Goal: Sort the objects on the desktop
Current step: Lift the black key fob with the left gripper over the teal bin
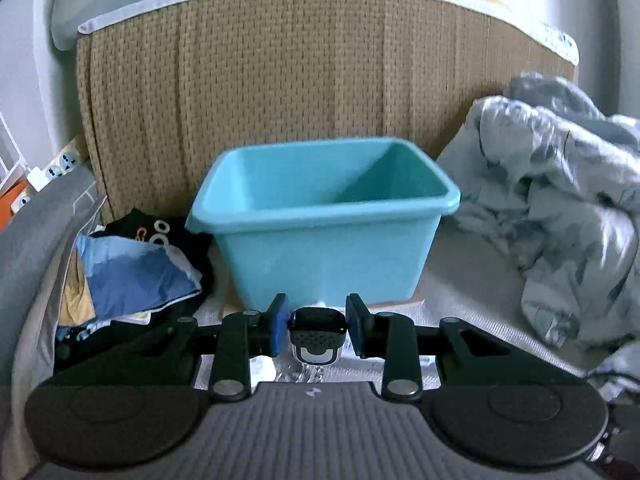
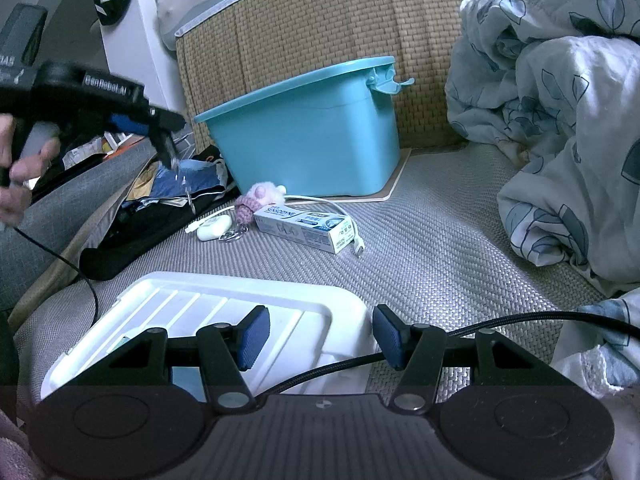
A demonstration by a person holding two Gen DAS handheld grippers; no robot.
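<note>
Left gripper (image 1: 317, 330) is clamping a small black car key fob (image 1: 318, 326) between its blue pads, metal ring and chain dangling below (image 2: 188, 188) — it is hanging in the air just short of the near wall of the teal bin (image 1: 324, 216), which sits at the far side against the woven panel (image 1: 280, 80). Right gripper (image 2: 318, 338) is idling with its tongs spread wide and holding nothing, hovering over the white tray (image 2: 208, 312) at the near edge. My read: the step in hand is dropping the fob in the bin. Advise carrying it up over the near rim so the chain clears before letting go — release low inside. Toothpaste box (image 2: 306, 228), pink knitted keychain (image 2: 254, 202), white floss case (image 2: 214, 227) and white cable (image 2: 320, 202) are lying on the grey mat, near the bin's base.
</note>
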